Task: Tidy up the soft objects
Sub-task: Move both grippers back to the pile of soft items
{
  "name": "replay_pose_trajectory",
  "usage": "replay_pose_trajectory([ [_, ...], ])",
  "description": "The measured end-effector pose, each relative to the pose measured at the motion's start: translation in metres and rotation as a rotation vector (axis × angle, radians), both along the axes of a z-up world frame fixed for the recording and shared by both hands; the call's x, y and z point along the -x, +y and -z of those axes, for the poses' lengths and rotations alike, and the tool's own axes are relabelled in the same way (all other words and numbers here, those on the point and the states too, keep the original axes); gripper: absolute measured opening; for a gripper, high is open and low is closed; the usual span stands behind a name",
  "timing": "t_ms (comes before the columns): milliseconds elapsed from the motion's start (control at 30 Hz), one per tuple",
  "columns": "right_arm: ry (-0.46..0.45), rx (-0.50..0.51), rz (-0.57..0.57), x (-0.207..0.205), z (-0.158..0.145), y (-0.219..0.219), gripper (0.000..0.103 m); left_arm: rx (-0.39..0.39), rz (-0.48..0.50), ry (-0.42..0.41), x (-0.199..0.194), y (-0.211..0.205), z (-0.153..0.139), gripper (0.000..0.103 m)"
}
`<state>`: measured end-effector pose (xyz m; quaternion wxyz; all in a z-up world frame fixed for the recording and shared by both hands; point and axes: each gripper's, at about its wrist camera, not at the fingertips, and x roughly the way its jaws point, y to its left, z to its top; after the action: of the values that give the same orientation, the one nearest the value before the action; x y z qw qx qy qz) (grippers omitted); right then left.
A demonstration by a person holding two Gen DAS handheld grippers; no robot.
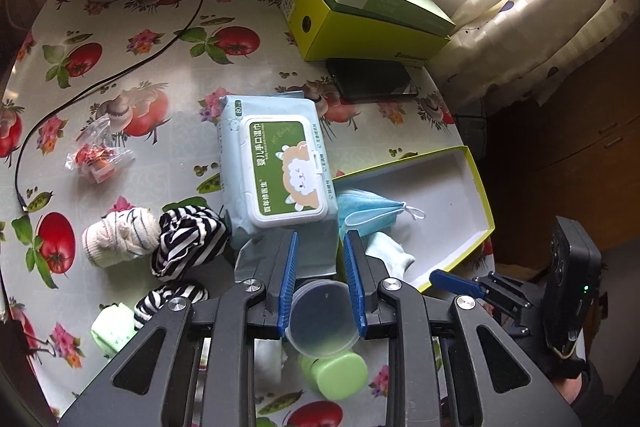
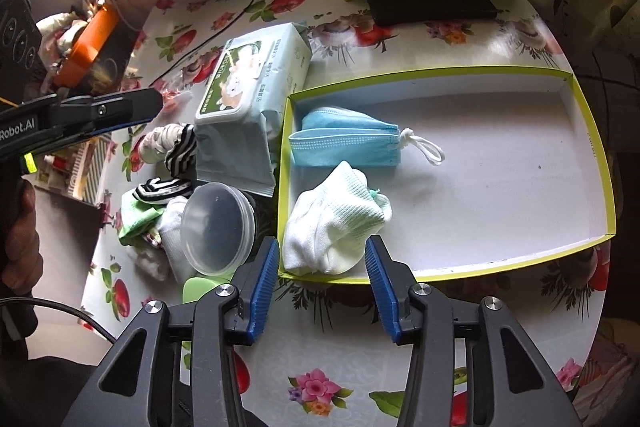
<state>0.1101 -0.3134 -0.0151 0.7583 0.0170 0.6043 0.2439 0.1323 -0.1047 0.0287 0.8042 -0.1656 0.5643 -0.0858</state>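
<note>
Where tray rim (image 2: 591, 143) bounds open floor, right tongs (image 2: 322, 273) parted

A lived-in home room

Fruit-print oilcloth (image 1: 132, 75) on the bench, dotted curtain (image 1: 552, 7) at a sunlit window — baby wipes (image 1: 276, 167), socks (image 1: 120, 237).

Black phone (image 1: 372, 79) beside green box (image 1: 362, 15), black cable (image 1: 100, 79), floral tablecloth (image 1: 168, 39)

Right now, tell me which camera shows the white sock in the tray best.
The right wrist view. The white sock lies whole and unobstructed in the near left corner of the yellow-rimmed tray, just ahead of the open right gripper. The left wrist view shows only part of it, behind the left gripper's finger.
</note>
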Motion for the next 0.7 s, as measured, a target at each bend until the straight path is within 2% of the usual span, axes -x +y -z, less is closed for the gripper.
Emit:
replay_pose_trajectory([
  [400, -0.108, 0.022, -0.073, 0.017, -0.045, 0.035, 0.045, -0.04, -0.057, 0.001, 0.039, 0.029, -0.002, 0.024],
  [700, -0.129, 0.03, -0.112, 0.031, -0.056, 0.06, 0.049, -0.042, -0.081, -0.009, 0.061, 0.045, -0.002, 0.024],
])
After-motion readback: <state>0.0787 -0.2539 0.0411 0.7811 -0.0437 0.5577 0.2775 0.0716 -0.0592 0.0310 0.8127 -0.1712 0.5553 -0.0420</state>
